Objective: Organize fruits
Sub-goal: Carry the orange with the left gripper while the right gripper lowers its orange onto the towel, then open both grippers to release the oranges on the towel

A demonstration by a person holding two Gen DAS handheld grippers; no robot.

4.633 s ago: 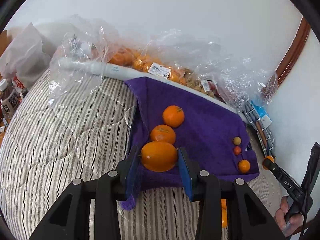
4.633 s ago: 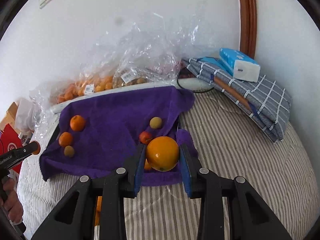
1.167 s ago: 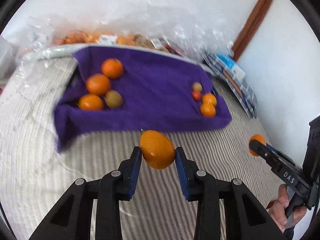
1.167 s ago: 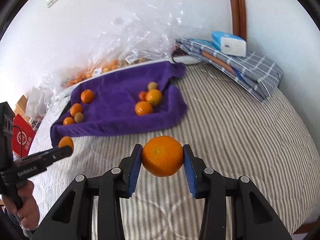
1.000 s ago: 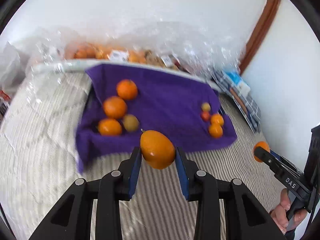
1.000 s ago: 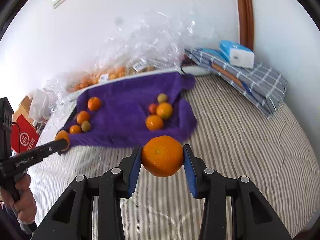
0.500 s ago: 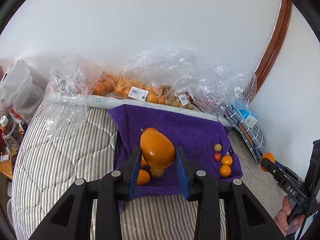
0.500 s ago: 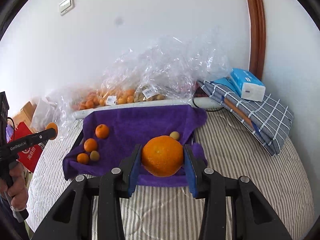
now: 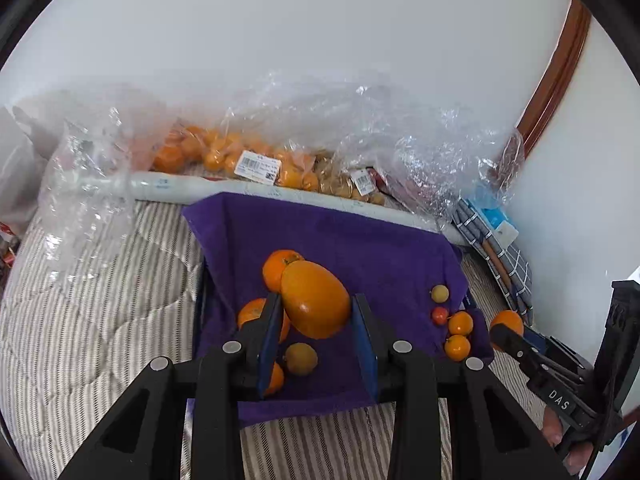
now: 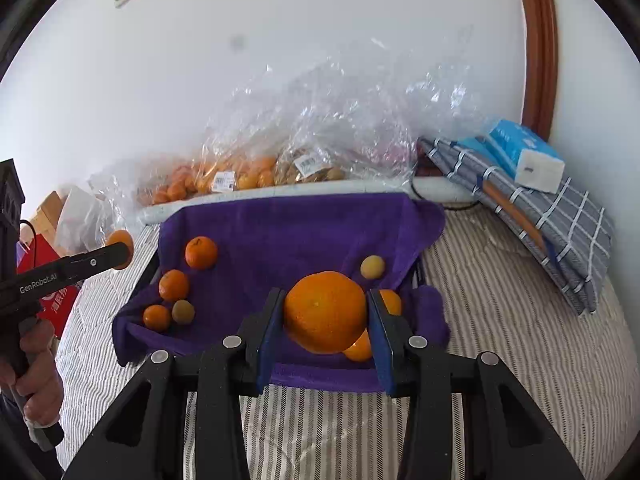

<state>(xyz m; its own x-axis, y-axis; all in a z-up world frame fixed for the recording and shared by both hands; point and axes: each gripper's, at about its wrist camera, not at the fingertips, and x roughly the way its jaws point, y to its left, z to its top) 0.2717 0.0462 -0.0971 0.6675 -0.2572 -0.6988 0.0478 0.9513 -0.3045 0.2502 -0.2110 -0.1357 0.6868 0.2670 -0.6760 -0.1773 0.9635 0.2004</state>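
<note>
A purple towel (image 9: 344, 236) (image 10: 288, 224) lies on a striped bed with fruit in two groups. My left gripper (image 9: 316, 336) is shut on an oval orange fruit (image 9: 316, 300) above the towel's left group: oranges (image 9: 276, 268) and a greenish-yellow fruit (image 9: 301, 358). My right gripper (image 10: 324, 332) is shut on a round orange (image 10: 324, 312) above the right group: a pale yellow fruit (image 10: 373, 267) and partly hidden oranges (image 10: 390, 300). The right gripper also shows in the left wrist view (image 9: 506, 330), and the left gripper in the right wrist view (image 10: 118, 254).
Clear plastic bags of oranges (image 9: 224, 152) (image 10: 240, 172) and other fruit lie behind the towel along a white roll (image 9: 168, 188). A folded checked cloth (image 10: 552, 216) with a blue tissue pack (image 10: 524, 152) lies at the right. White bags and a red box (image 10: 60, 300) stand left of the bed.
Both grippers, each still holding its fruit, have come in closer and lower over the purple towel. The towel and fruit groups now sit larger under the fingers.
</note>
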